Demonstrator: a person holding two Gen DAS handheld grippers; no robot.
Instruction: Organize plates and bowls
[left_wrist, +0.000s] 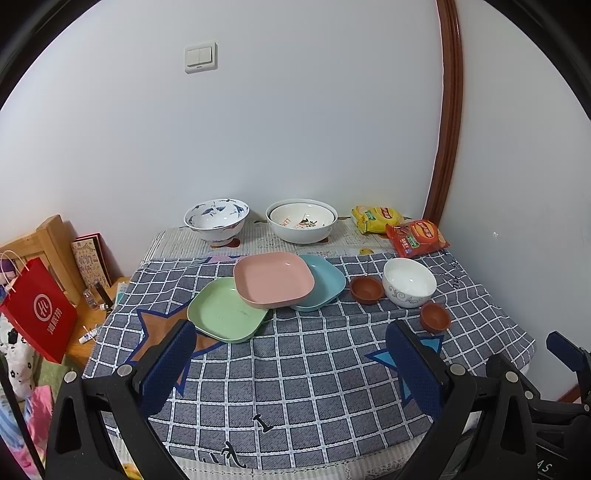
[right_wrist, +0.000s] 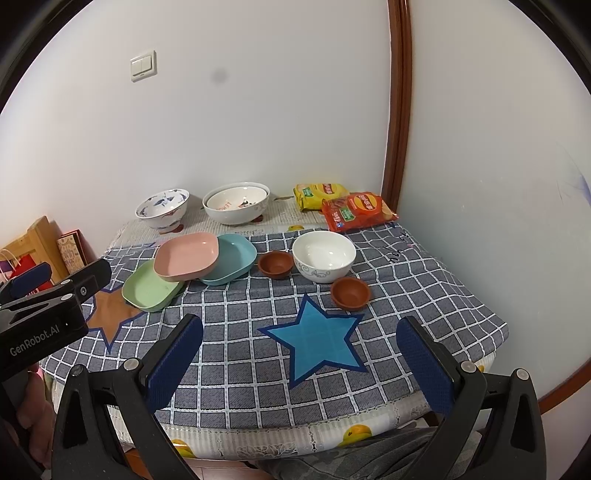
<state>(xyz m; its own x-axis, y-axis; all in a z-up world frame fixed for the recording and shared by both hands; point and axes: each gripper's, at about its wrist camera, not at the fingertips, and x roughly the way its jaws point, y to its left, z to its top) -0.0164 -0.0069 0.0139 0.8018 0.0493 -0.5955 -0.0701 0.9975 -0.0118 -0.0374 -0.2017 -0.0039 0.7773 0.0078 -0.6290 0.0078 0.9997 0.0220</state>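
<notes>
A pink square plate (left_wrist: 273, 279) (right_wrist: 186, 256) rests tilted on a green plate (left_wrist: 225, 314) (right_wrist: 149, 288) and a teal plate (left_wrist: 325, 282) (right_wrist: 234, 260). A white bowl (left_wrist: 409, 281) (right_wrist: 324, 256) stands to the right with two small brown bowls (left_wrist: 366, 290) (left_wrist: 435, 316) (right_wrist: 275, 264) (right_wrist: 350, 292) beside it. At the back stand a blue-patterned bowl (left_wrist: 217, 219) (right_wrist: 162, 208) and two nested white bowls (left_wrist: 301, 220) (right_wrist: 235, 203). My left gripper (left_wrist: 291, 341) and right gripper (right_wrist: 301, 336) are open and empty above the near cloth.
The table carries a checked cloth (left_wrist: 295, 387) (right_wrist: 258, 350) with star patches. Yellow (left_wrist: 375, 218) (right_wrist: 319, 195) and red (left_wrist: 417, 238) (right_wrist: 358, 210) snack bags lie at the back right. A red paper bag (left_wrist: 38, 310) and wooden shelf (left_wrist: 48, 240) stand left of the table. Walls close the back and right.
</notes>
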